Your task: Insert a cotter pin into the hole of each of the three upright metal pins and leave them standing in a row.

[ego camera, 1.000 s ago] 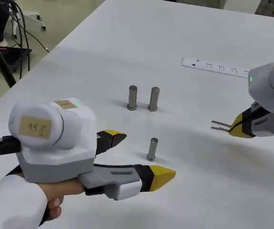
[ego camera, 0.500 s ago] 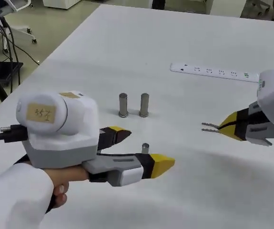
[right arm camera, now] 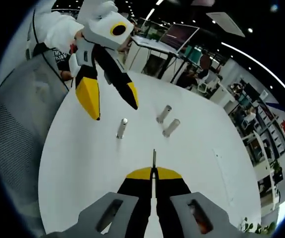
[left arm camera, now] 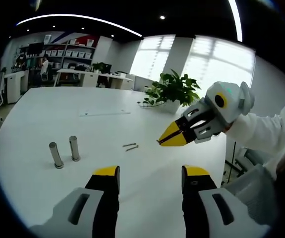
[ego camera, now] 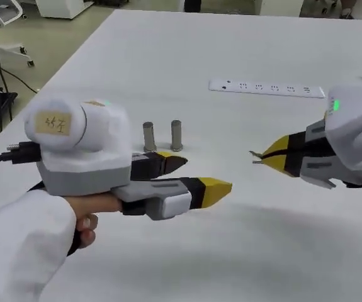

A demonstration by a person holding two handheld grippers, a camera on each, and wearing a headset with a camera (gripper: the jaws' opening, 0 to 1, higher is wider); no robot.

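The right tool (right arm camera: 153, 171) rises from the bottom edge, its yellow-tipped jaws pressed together on a thin cotter pin (right arm camera: 153, 157) whose end pokes straight out past the tips. Ahead on the white bench (right arm camera: 83, 168) stands a single metal pin (right arm camera: 122, 128), with a pair of metal pins (right arm camera: 164, 113) close together just beyond it to the right. The left tool (right arm camera: 116, 111) comes in from the top left, jaws spread wide, its tips near the single metal pin without touching it. A white sleeve (right arm camera: 58, 29) shows behind it.
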